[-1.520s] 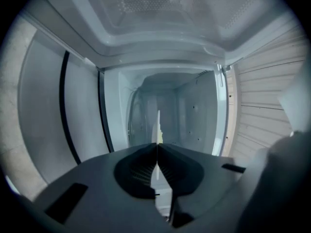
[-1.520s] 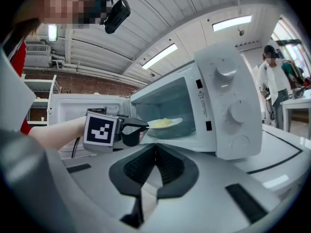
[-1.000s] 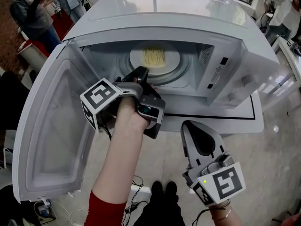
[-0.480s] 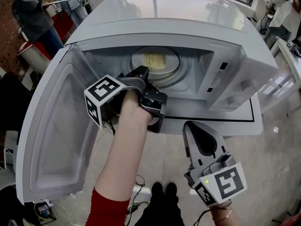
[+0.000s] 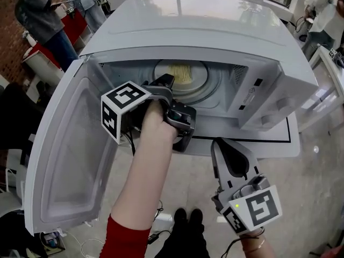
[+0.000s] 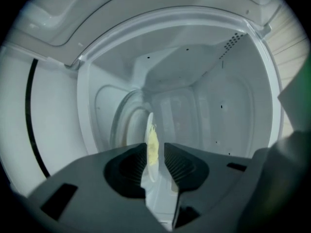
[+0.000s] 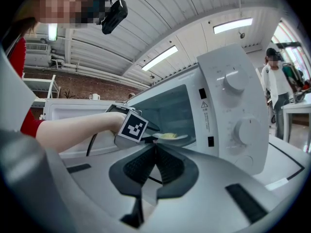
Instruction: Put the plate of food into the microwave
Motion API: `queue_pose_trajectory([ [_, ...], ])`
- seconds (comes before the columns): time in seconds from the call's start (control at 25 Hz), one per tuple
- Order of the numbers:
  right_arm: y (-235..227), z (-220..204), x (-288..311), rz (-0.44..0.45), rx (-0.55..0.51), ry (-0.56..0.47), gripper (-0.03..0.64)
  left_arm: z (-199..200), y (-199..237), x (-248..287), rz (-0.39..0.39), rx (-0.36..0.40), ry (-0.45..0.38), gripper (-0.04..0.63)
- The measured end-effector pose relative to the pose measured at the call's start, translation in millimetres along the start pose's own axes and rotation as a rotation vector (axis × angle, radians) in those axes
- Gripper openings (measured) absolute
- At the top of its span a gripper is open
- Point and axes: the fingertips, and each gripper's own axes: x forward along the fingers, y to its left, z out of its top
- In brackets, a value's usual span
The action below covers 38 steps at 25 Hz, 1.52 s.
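Observation:
A white plate [image 5: 189, 78] with yellow noodles [image 5: 181, 72] lies on the glass turntable [image 5: 214, 85] inside the open white microwave [image 5: 215, 26]. My left gripper [image 5: 165, 81] reaches into the oven mouth at the plate's near rim. In the left gripper view the plate [image 6: 149, 127] and noodles [image 6: 152, 147] show edge-on between the jaws of the left gripper [image 6: 156, 152], which are opening, with gaps beside the rim. My right gripper [image 5: 228, 157] hangs below the microwave's front, shut and empty. The right gripper view shows its pads [image 7: 164, 163] together and the plate [image 7: 169, 136] beyond.
The microwave door [image 5: 70, 155] swings wide to the left. The oven stands on a white table [image 5: 269, 141] with a black line. People stand at the back left [image 5: 40, 15] and back right [image 5: 322, 7]. Cables [image 5: 156, 233] lie on the floor by my feet.
My left gripper has shifted slightly right and deeper into the oven mouth. The plate stays on the turntable. The right gripper has barely moved.

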Motion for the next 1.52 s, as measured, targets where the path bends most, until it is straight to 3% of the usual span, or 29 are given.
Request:
queue_pose_trajectory([
  [0.44,-5,3,5,-0.011,-0.026,0.003,0.015,5,-2,2,0.108,0.498,0.019,0.127],
  [0.72,-5,7,6,-0.005,-0.03,0.005,0.015,6,2,1,0.153,0.653,0.084,0.127],
  [1.08,-9,7,6,-0.011,-0.03,0.0,0.015,11,8,-4,0.172,0.851,0.067,0.137],
  [1.24,-9,4,8,-0.008,-0.036,0.01,0.015,15,10,-5,0.202,0.996,0.05,0.147],
  [1.4,-10,3,8,-0.013,-0.036,0.009,0.015,21,11,-4,0.245,1.209,0.007,0.172],
  [1.52,-10,1,9,-0.013,-0.033,0.009,0.015,20,10,-3,0.228,1.242,-0.001,0.172],
])
